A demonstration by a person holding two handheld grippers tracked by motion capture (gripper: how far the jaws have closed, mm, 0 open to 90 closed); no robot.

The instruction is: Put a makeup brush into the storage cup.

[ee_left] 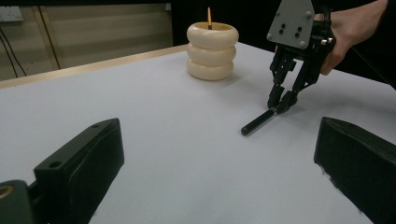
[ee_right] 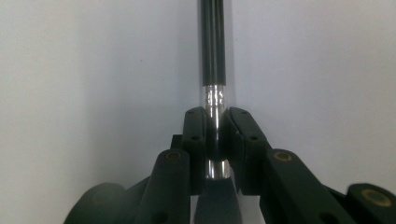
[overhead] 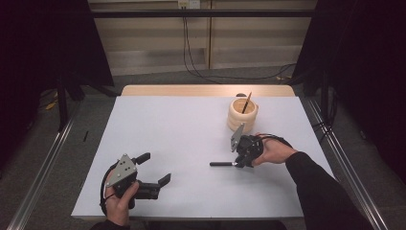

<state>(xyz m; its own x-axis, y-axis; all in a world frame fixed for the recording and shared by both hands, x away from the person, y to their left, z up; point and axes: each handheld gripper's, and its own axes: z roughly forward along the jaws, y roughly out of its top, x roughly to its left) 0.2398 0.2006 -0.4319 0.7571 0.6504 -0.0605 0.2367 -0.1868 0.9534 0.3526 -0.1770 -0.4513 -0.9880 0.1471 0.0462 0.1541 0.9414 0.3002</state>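
Now right tool [overhead: 238, 164] around pen [overhead: 221, 164]

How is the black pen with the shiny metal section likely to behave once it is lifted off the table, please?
The pen looks straight and stiff, so it should not droop. The right tool pinches its polished metal section near one end, so it might slip or pivot, the long black part sagging. Being round, it would probably roll on the smooth table if released.

Lab-like recording booth: black curtains [overhead: 43, 43], metal rails [overhead: 38, 163], white table [overhead: 182, 124].
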